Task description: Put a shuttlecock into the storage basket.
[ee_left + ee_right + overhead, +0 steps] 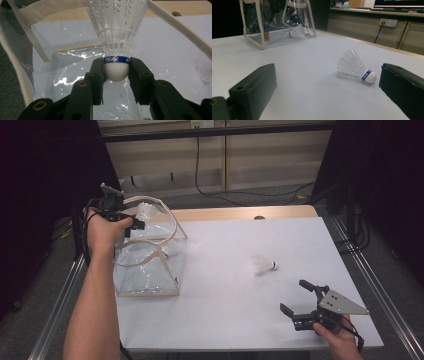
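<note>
Shuttlecock (116, 37) in white, its rounded cork base ringed by a blue band printed "PEAK", sits pinched between the jaws of our left gripper (116, 75), whose black pads press on both sides of the cork while the feathered skirt points away from the hand. We hold it above the open mouth of a clear plastic bag (147, 265) trimmed in cream webbing, which stands at the left side of the white table (225, 310); the bag's webbing handles (175, 23) arch to either side of the shuttlecock in the left gripper view, and crinkled plastic glints below the jaws. A second shuttlecock (357, 67) lies on its side on the bare tabletop, well apart from the bag, wearing the same blue band, though its lettering is too small for us to read. Our right gripper (306, 299) rests low at the near right corner of the table with its jaws spread wide and nothing between them, the second shuttlecock lying just ahead of them. Seen through the bag's clear wall in the right gripper view, a pale feathered shape (297, 32) shows. Beyond the table's wooden far edge (240, 213), black cables (220, 190) trail across the floor.
</note>
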Demonstrator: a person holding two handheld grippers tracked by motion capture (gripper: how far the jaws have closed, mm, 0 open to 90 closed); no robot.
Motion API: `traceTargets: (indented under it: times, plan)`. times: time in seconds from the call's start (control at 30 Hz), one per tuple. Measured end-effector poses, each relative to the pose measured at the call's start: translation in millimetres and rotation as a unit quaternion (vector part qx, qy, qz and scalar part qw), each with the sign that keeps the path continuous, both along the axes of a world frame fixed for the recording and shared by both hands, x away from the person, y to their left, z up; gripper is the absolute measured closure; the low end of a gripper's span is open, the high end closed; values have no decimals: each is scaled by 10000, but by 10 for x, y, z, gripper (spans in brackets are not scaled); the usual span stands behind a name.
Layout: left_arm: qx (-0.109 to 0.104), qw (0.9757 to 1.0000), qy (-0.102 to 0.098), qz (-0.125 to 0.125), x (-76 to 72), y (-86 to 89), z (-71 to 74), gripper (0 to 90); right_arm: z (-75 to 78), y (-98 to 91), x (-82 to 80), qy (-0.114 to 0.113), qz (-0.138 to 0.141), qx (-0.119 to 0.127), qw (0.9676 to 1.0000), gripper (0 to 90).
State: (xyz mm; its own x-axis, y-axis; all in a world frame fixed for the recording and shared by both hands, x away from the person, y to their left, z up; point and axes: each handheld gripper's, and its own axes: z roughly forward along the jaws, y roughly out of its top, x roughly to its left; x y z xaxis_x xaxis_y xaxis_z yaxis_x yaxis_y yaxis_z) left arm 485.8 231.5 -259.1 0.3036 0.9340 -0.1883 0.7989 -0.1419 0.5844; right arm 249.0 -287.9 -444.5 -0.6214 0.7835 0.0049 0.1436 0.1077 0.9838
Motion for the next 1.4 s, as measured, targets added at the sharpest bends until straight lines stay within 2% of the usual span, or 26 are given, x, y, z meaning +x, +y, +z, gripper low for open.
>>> traceTargets:
  times: [0.3,0.4,0.6,0.73,0.83,0.97,1.27,1.4]
  plan:
    - [142,9999,-77,43,77,27,-47,653,-3,-24,2,15,-54,30,10000,8]
    - [171,9997,-154,64,88,39,-51,620,-6,-31,4,9,-53,36,10000,8]
    - [90,9998,-150,8,75,17,-54,604,-6,-24,3,4,-49,16,10000,8]
    - [3,9998,-127,-127,57,-24,-44,583,-4,-24,0,8,-53,14,10000,8]
    - [-156,9997,-134,-162,39,-68,-34,574,-4,-25,-1,10,-56,14,10000,8]
    - [-239,9992,-49,-327,18,-102,-15,556,-5,-25,0,4,-49,14,10000,8]
    - [-443,9965,101,-702,-21,-211,55,492,-3,-23,-2,8,-46,8,10000,8]
    - [-479,9951,84,-859,-39,-283,115,461,-5,-26,2,8,-53,3,10000,9]
